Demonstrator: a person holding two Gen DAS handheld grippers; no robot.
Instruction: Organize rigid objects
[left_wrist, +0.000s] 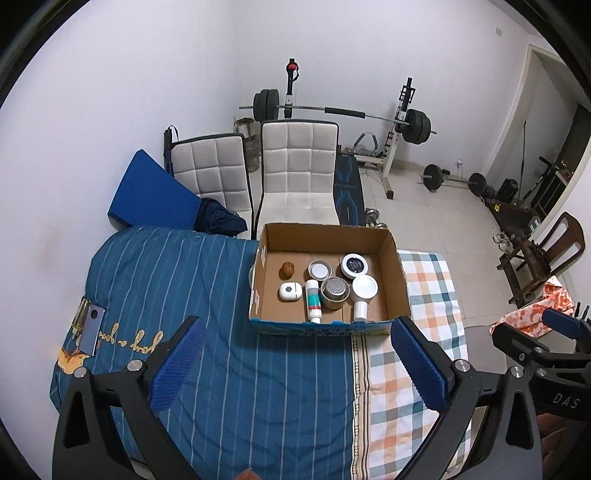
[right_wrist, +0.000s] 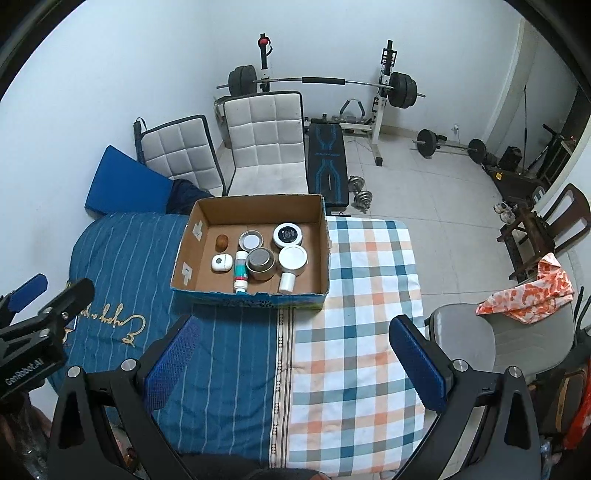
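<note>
A cardboard box (left_wrist: 400, 280) (right_wrist: 327, 254) sits on the cloth-covered table. Inside lie a brown nut-like object (left_wrist: 287, 270), a small white case (left_wrist: 290, 291), a white tube with a teal band (left_wrist: 312, 301), a metal tin (left_wrist: 334, 291), a tin lid (left_wrist: 320, 269), a black-topped jar (left_wrist: 354, 265), a white jar (left_wrist: 364, 287) and a small white bottle (left_wrist: 360, 310). My left gripper (left_wrist: 295, 365) is open and empty, hovering in front of the box. My right gripper (right_wrist: 293, 362) is open and empty, over the cloth to the box's right front.
A phone (left_wrist: 91, 328) lies at the table's left edge on the blue striped cloth (left_wrist: 221, 350). The checked cloth (right_wrist: 362, 295) covers the right side. Two white chairs (left_wrist: 299, 173), a weight bench (right_wrist: 327, 162) and a grey chair (right_wrist: 465, 343) stand around.
</note>
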